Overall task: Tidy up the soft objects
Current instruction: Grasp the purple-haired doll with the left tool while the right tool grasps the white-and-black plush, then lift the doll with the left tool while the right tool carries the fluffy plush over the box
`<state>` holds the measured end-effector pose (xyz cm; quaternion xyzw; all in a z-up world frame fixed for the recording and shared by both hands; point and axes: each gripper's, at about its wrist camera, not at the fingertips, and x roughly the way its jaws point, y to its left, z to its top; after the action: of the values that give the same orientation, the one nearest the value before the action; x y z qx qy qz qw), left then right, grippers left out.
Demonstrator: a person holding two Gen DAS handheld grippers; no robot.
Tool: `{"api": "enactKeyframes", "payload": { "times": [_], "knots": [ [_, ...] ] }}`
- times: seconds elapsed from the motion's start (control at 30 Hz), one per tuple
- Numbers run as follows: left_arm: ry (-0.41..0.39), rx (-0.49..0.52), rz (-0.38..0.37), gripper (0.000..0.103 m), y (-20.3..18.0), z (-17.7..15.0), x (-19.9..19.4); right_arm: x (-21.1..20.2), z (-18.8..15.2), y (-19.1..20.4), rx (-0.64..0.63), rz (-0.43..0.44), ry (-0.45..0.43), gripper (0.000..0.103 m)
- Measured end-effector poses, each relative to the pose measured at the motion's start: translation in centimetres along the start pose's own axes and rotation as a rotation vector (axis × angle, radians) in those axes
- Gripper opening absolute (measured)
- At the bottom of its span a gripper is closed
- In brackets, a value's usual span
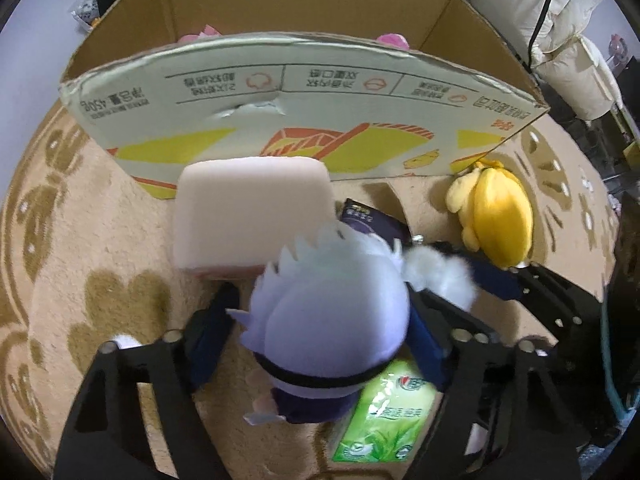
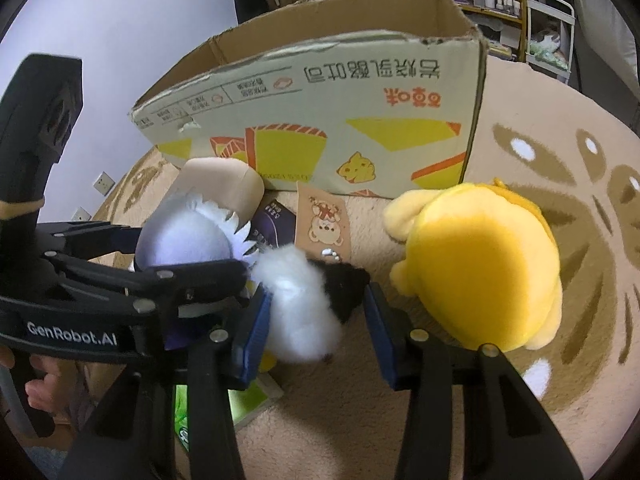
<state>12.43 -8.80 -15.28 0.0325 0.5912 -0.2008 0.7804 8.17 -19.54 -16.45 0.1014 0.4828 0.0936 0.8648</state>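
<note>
On a beige patterned rug [image 1: 100, 216], a person's two handheld grippers are working side by side in front of an open cardboard box [image 1: 304, 92] printed with yellow and orange shapes. The left gripper [image 1: 320, 320] is clamping its blue-padded fingers [image 1: 208, 336] on a plush doll with spiky lavender hair [image 1: 332, 300], the pads pressing into either side of the doll's head. From the right wrist view the same doll [image 2: 188, 240] is sitting squeezed in that gripper [image 2: 192, 256], at the left of the picture.

The right gripper [image 2: 316, 312] is standing with its fingers [image 2: 256, 328] apart around a small white and black fluffy toy [image 2: 304, 300]; the left pad is touching the white fur, while a narrow gap is showing between the black fur and the right pad. The fluffy toy [image 1: 436, 276] is lying just beside the doll's head.

A pale pink foam block [image 1: 252, 216] is resting against the box's near wall, touching the doll's hair. A yellow plush toy [image 2: 480, 264] is lying on the rug near the box's right corner, just beside the right gripper. A green tissue pack [image 1: 384, 412] is lying under the doll, a dark purple packet [image 1: 372, 220] is showing behind it, and a bear-printed card [image 2: 324, 224] is lying at the foot of the box. Pink plush items [image 1: 394, 40] are showing inside the box, over its near wall.
</note>
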Motion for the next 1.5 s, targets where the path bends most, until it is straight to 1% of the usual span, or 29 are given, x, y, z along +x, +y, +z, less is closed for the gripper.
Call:
{"api": "enactKeyframes", "payload": {
  "times": [0.03,0.07,0.3,0.37,0.4,0.43,0.63,0.77,0.87,1.17,1.27,1.33,1.4,1.5],
  "knots": [
    [0.004,-0.002,-0.012,0.060,0.0,0.0,0.1,0.2,-0.1,0.0,-0.004,-0.001,0.002,0.049],
    [0.010,-0.004,-0.028,0.060,-0.1,0.0,0.1,0.3,-0.2,0.1,-0.009,-0.002,0.003,0.049],
    [-0.008,0.018,0.007,0.057,-0.9,-0.1,-0.3,1.7,-0.1,0.7,-0.016,0.000,0.009,0.049],
    [-0.023,0.023,0.021,0.057,-0.9,-0.1,-0.6,1.7,0.0,0.6,-0.010,0.001,-0.002,0.047],
    [-0.027,0.021,0.029,0.057,-0.7,-0.2,-0.8,1.7,0.1,0.6,-0.008,0.000,-0.009,0.046],
    [-0.031,0.017,0.038,0.057,-0.6,-0.3,-0.8,1.6,0.1,0.6,-0.007,-0.004,-0.016,0.042],
    [-0.046,-0.011,0.067,0.057,0.4,-0.5,-1.5,1.1,0.0,0.7,0.018,-0.002,-0.030,0.040],
    [-0.073,-0.017,0.107,0.057,0.7,-0.7,-2.6,0.7,0.0,0.4,0.028,-0.006,-0.037,0.040],
    [-0.080,-0.023,0.109,0.057,0.9,-0.8,-3.0,0.2,-0.3,0.1,0.036,-0.013,-0.043,0.040],
    [-0.136,-0.045,0.146,0.057,1.8,-1.2,-4.5,-1.5,-0.8,-0.1,0.053,-0.041,-0.081,0.039],
    [-0.155,-0.057,0.158,0.057,2.0,-1.2,-5.1,-2.1,-0.8,-0.6,0.063,-0.045,-0.102,0.039],
    [-0.169,-0.062,0.170,0.057,2.1,-1.1,-5.4,-2.8,-0.7,-1.0,0.074,-0.053,-0.132,0.039],
    [-0.195,-0.071,0.205,0.057,2.2,-1.3,-5.9,-3.6,-0.7,-1.0,0.076,-0.053,-0.163,0.039],
    [-0.234,-0.079,0.238,0.056,2.2,-1.7,-6.9,-4.8,-0.5,-1.0,0.083,-0.053,-0.200,0.039]
  ]
}}
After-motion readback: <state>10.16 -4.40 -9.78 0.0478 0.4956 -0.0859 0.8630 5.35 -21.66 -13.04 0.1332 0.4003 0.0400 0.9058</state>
